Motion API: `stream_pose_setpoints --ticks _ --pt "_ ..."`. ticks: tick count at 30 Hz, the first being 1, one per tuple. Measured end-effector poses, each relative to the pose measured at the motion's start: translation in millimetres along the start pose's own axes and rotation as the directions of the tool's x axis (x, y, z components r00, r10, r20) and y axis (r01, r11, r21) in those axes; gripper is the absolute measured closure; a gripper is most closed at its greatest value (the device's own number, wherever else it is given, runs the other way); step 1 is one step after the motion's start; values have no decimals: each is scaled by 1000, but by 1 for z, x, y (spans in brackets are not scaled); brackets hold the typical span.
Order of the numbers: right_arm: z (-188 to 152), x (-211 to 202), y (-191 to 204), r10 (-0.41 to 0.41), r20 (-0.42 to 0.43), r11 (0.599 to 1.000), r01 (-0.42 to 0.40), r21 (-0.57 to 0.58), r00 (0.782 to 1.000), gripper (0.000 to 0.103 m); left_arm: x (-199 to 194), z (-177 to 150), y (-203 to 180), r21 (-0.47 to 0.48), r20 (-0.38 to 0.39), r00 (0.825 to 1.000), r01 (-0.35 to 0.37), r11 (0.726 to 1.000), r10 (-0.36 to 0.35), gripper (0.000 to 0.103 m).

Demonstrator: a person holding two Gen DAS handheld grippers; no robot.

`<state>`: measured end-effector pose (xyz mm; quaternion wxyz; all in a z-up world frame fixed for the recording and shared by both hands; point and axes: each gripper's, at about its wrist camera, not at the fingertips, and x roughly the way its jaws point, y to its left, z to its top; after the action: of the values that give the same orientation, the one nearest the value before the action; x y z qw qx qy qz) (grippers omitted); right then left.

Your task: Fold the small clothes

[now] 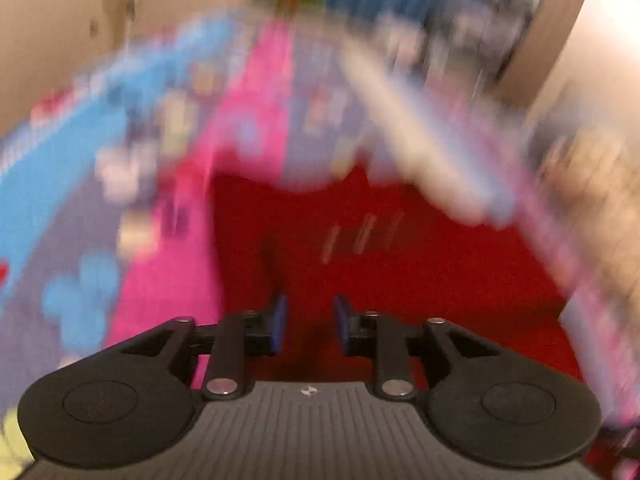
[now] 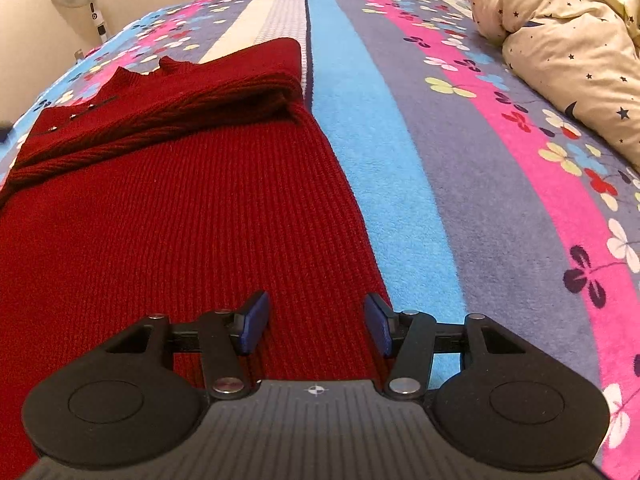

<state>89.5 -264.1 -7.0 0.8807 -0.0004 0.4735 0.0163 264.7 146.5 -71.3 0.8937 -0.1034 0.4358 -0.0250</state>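
Left wrist view, heavily blurred: the left gripper (image 1: 308, 322) hangs over a red sweater (image 1: 400, 264), jaws narrowly parted, nothing visibly between them. Right wrist view: the right gripper (image 2: 316, 322), jaws wide and empty, sits above the sweater's (image 2: 180, 216) right edge; the garment lies partly folded on a striped, flowered bedspread (image 2: 460, 160), a star-print quilt (image 2: 560, 36) beyond.

Bed (image 2: 460, 168) covered by striped floral blanket: blue, grey, pink bands. Red knit sweater (image 2: 180, 220) flat on it at left, upper part folded over. Cream star-print duvet (image 2: 568, 52) bunched at far right.
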Motion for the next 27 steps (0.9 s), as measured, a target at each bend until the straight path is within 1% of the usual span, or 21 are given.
stream_pose_setpoints --ticks 1,2,3,4,6,8,10,11,12,14,18,19,21,22,24,27 --pt "-1 0 1 -4 2 1000 4 -3 1000 48 5 -6 -2 27 15 1000 -22 999 22 74" --pt "-2 -1 2 -9 3 1000 9 -6 1000 48 4 -7 -6 56 47 998 -34 998 31 74" --pt "-2 -2 2 -14 4 1000 14 -7 1000 48 1 -5 -10 73 50 998 -45 996 41 74" --pt "-3 -3 2 -17 5 1000 17 -5 1000 48 -6 -4 -14 82 75 997 -43 996 37 73" --pt "-3 -6 1 -26 8 1000 26 4 1000 48 -23 -6 -17 96 119 993 -9 995 -2 72" --pt "-4 -10 1 -30 17 999 30 14 999 48 -33 -13 -20 131 129 991 9 991 -26 70" --pt "-5 -17 -1 -27 35 999 26 24 999 48 -39 -31 -24 181 130 992 -20 983 -3 70" --pt "-5 -21 -2 -22 46 999 21 28 999 48 -41 -42 -27 211 140 990 -60 976 30 70" --pt "-5 -25 -2 -18 57 999 16 30 998 48 -43 -53 -30 235 137 989 -86 968 55 70" --pt "-6 -32 -3 -14 75 1000 12 27 997 48 -43 -72 -33 262 97 991 -115 958 93 70" --pt "-9 -49 -6 3 114 1000 -5 18 993 48 -60 -106 -41 289 66 988 -153 945 140 69" --pt "-11 -54 -7 9 121 1000 -10 14 993 48 -64 -112 -42 288 62 986 -167 943 156 70" --pt "-14 -62 -9 18 136 1000 -19 6 991 48 -77 -131 -46 279 51 976 -217 936 211 69" --pt "-16 -65 -11 21 140 1000 -21 3 990 48 -82 -139 -47 266 38 971 -239 934 238 67" --pt "-19 -71 -16 24 143 1000 -24 1 989 48 -94 -153 -48 227 17 967 -253 940 256 65" --pt "-24 -77 -29 19 142 1000 -21 12 990 48 -110 -171 -51 197 -4 965 -257 946 263 65"
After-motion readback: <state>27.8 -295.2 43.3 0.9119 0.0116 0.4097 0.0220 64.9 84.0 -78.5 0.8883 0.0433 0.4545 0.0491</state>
